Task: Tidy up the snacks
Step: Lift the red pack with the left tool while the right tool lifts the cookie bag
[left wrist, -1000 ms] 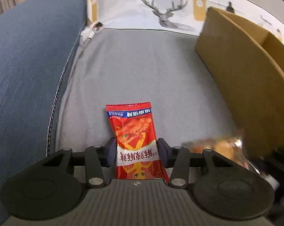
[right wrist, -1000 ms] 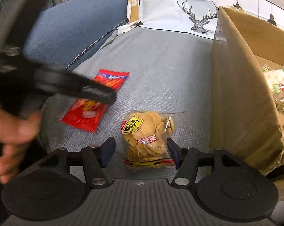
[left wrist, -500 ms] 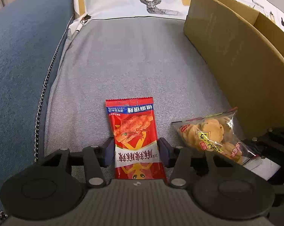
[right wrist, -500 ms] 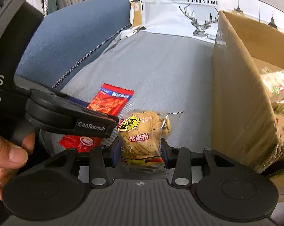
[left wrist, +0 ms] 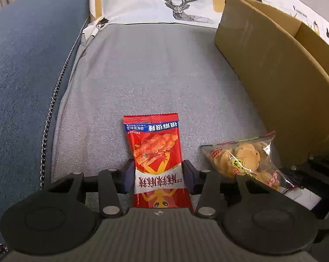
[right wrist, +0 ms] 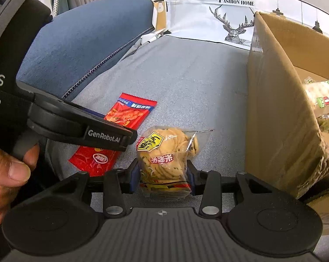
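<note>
A red snack packet [left wrist: 156,152] lies flat on the grey sofa cushion [left wrist: 147,69]. My left gripper [left wrist: 158,175] is shut on its near end. A clear bag of round crackers [right wrist: 164,152] sits to its right; it also shows in the left wrist view [left wrist: 243,159]. My right gripper [right wrist: 163,178] is shut on the bag's lower half. The red packet shows in the right wrist view [right wrist: 125,118], partly hidden behind the left gripper's body [right wrist: 77,126]. A cardboard box [right wrist: 280,109] stands to the right.
The box holds several wrapped snacks [right wrist: 321,100]. A white deer-print cushion [left wrist: 181,4] lies at the back. The blue sofa armrest [left wrist: 29,61] rises on the left. A hand [right wrist: 7,170] holds the left gripper.
My right gripper has closed from open onto the cracker bag and lifted it a little. My left gripper stays shut on the red packet and has hardly moved.
</note>
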Demonstrator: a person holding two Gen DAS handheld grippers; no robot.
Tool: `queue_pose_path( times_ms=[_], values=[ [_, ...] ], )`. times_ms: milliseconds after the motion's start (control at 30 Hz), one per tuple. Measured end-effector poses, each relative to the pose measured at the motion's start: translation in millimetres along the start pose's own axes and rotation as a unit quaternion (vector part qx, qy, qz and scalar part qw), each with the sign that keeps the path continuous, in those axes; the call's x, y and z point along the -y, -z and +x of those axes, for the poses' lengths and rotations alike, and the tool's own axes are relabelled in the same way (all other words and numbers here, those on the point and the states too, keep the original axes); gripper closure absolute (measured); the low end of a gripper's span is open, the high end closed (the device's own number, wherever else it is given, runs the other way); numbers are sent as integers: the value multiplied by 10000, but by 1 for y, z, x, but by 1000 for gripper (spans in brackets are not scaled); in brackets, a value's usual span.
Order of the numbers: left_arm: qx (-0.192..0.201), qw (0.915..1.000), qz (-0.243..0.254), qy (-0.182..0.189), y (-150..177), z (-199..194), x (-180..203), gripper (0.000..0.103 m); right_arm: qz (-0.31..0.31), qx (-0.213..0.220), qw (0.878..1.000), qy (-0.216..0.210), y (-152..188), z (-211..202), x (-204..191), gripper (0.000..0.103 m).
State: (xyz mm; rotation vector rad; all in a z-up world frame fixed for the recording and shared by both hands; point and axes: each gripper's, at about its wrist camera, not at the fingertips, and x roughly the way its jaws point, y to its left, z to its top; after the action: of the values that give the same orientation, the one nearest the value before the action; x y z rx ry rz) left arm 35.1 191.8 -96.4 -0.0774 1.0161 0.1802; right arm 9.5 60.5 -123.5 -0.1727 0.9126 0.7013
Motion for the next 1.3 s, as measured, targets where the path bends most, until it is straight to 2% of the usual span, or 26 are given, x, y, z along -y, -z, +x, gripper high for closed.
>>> queue_pose_path(
  times_ms=[567, 800, 1300],
  values=[
    [122, 9999, -70, 2, 1, -5, -2, 53, -3, 11, 10000, 6, 1, -1, 0, 60],
    [197, 9998, -76, -21, 2, -6, -2, 53, -20, 169, 9999, -7, -1, -8, 1, 60],
    [1107, 9923, -518, 182, 5, -36, -15, 53, 23, 876, 9960, -177, -19, -38, 3, 60]
  ],
)
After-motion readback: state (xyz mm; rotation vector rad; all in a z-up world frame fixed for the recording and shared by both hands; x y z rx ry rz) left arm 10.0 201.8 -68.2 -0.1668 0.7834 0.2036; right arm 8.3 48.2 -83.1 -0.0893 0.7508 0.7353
